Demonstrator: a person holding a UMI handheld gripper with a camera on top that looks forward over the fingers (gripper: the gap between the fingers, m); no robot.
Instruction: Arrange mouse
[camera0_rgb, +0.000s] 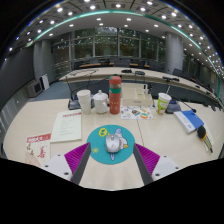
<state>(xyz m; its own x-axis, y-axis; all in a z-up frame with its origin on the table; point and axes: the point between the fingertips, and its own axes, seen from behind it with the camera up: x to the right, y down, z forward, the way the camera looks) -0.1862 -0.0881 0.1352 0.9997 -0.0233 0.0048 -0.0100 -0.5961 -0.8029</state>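
Between the two fingers of the tool, which are being held spread wide with nothing clamped, a bare strip of table is being shown. Just ahead of the fingertips, the mouse is being carried by a round teal mat, apparently resting on its own weight and untouched by either pad. If the fingers are being closed before the tool is being advanced far enough, only the rounded near end is likely to be pinched, and the mouse is likely to be squirted forward or twisted off the mat. The mat itself is also at risk of being dragged along if the fingertips are being pressed too low. To the left of the mat, a sheet of paper and a red-printed leaflet are being left near the edge, where they could be swept aside. Beyond the mouse, a white mug, a white kettle, a red stack and a green cup are being kept close together, so any overshoot is risking a knock. Farther right, a blue book is being left lying.
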